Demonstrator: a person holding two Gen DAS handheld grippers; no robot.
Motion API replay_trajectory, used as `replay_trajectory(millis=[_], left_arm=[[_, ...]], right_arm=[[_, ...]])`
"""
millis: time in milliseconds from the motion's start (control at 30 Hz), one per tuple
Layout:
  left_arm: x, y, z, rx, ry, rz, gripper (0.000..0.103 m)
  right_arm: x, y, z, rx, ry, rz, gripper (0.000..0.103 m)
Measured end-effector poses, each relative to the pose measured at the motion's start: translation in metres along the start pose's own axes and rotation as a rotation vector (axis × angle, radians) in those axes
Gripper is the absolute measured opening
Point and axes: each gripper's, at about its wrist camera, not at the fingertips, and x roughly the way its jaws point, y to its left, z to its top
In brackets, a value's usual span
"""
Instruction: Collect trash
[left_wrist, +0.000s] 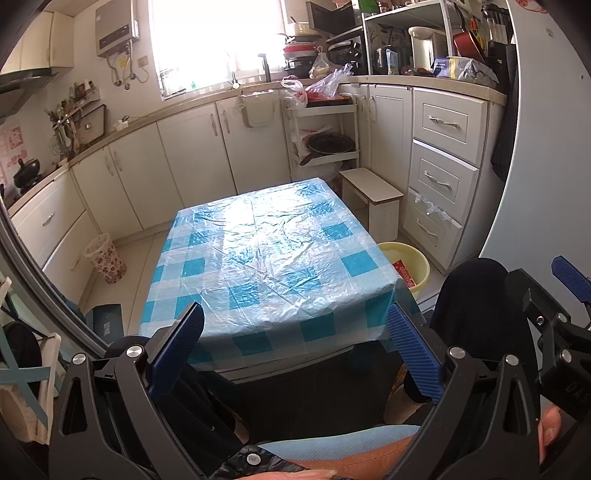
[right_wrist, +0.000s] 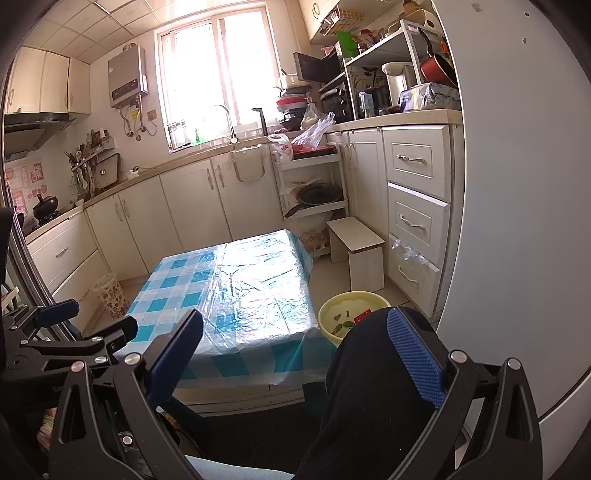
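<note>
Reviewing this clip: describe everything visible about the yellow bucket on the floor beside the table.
The yellow bucket is a round, pale yellow tub, plastic by the look of it, standing upright and open on the tiled floor at the table's right corner, near the drawer cabinet. Inside lie a red packet against the near wall and a few small dark scraps on the bottom. The person's dark-clad knee hides its near rim in the right wrist view; the tablecloth edge covers part of it in the left. Neither gripper touches it.

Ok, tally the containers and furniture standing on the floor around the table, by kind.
Yellow basin: 1
Floral wastebasket: 1
White stool: 1
White tiered rack: 1
Table with the blue checked cover: 1
Total: 5
</note>
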Motion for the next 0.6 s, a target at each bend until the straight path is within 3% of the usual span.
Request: replay_trajectory(millis=[600], left_arm=[[-0.0017,-0.0008,-0.0029,0.006,0.004,0.006,0.095]], right_arm=[[-0.0007,-0.0017,-0.0058,0.006,0.013,0.009,0.096]])
